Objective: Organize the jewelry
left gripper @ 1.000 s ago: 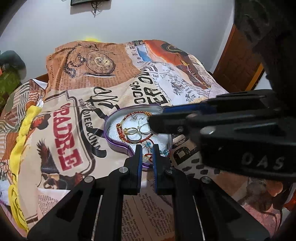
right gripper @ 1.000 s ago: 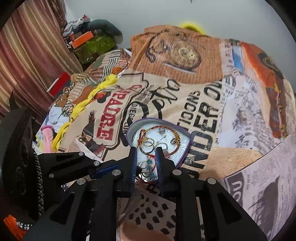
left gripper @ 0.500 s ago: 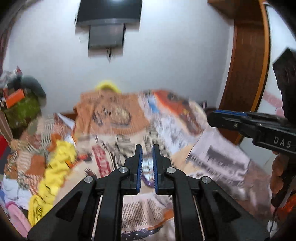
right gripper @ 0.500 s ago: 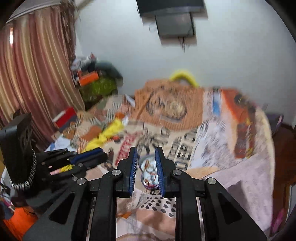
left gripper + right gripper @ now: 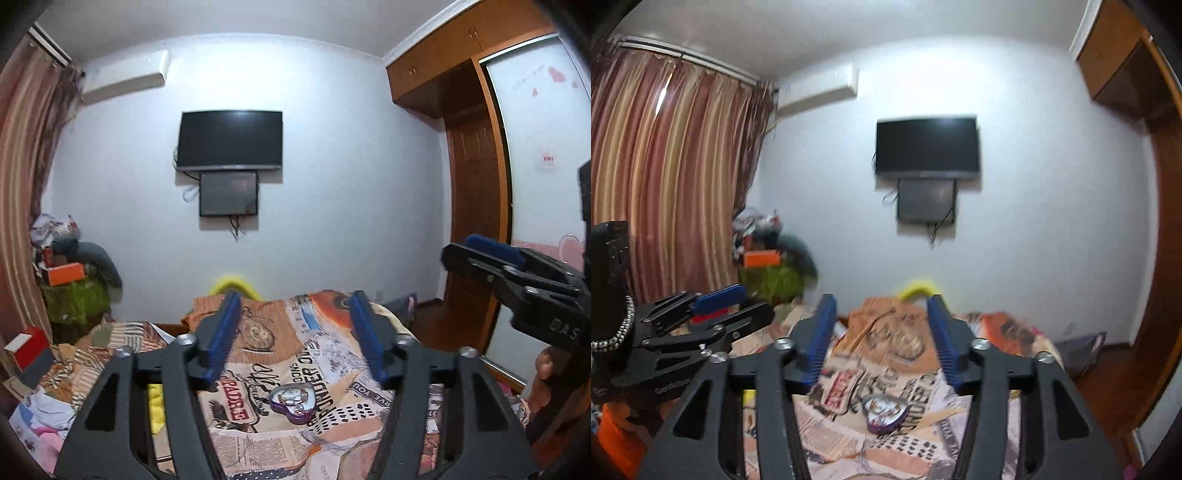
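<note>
Lying below spread fingers: jewelry tin

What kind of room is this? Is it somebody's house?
It looks like a bedroom in a home. There is a bed covered with a printed blanket, a TV hung on the wall, striped curtains and a wooden wardrobe. A heart-shaped jewelry tin sits on the bed.

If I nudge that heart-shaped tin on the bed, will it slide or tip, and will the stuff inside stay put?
The tin looks shallow and flat-bottomed, so it probably won't tip or roll. It sits on a rumpled bedspread, so a push would likely drag or snag the cloth rather than slide cleanly. It has no lid on, and the rings and bracelets inside look loose, so they'd probably shift.
</note>
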### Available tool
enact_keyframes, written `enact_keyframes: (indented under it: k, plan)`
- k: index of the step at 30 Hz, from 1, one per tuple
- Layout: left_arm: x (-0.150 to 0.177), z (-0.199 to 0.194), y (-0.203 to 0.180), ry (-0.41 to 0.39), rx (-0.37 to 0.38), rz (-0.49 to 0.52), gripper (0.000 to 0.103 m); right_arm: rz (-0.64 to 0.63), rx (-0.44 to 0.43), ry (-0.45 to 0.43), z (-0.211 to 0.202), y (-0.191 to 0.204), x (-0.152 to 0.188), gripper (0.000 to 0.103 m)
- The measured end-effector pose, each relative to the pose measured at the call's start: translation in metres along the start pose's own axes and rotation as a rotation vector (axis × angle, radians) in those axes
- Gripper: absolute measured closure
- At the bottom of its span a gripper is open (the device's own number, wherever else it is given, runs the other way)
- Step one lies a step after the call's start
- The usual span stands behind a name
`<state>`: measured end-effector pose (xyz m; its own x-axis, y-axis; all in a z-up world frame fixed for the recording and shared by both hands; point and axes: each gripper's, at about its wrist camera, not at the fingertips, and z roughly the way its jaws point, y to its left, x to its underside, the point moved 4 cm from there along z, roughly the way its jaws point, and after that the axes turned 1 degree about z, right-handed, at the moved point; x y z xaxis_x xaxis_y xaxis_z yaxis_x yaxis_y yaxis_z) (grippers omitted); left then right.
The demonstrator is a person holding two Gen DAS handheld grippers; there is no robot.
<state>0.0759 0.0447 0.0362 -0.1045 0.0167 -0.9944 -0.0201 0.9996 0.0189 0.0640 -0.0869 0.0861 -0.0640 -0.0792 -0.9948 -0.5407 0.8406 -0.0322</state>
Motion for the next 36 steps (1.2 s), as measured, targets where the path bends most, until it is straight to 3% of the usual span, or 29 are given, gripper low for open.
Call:
enact_keyframes:
  k: [4, 7, 19, 36]
  plan:
    - [0.000, -0.015, -0.001, -0.028, -0.039, -0.016, 0.013, 0.005, 0.072, -0.069, -0.018, 0.004, -0.003, 0.013]
    - [0.002, -0.020, 0.001, -0.029, -0.058, -0.026, 0.007, 0.015, 0.113, -0.091, -0.019, 0.002, -0.003, 0.000]
    - [0.007, -0.041, -0.005, -0.040, -0.071, -0.026, 0.004, 0.019, 0.138, -0.046, -0.030, 0.004, 0.005, 0.000]
    - [0.013, -0.034, -0.005, -0.018, -0.079, -0.037, 0.003, 0.048, 0.130, -0.024, -0.039, -0.002, 0.014, 0.000]
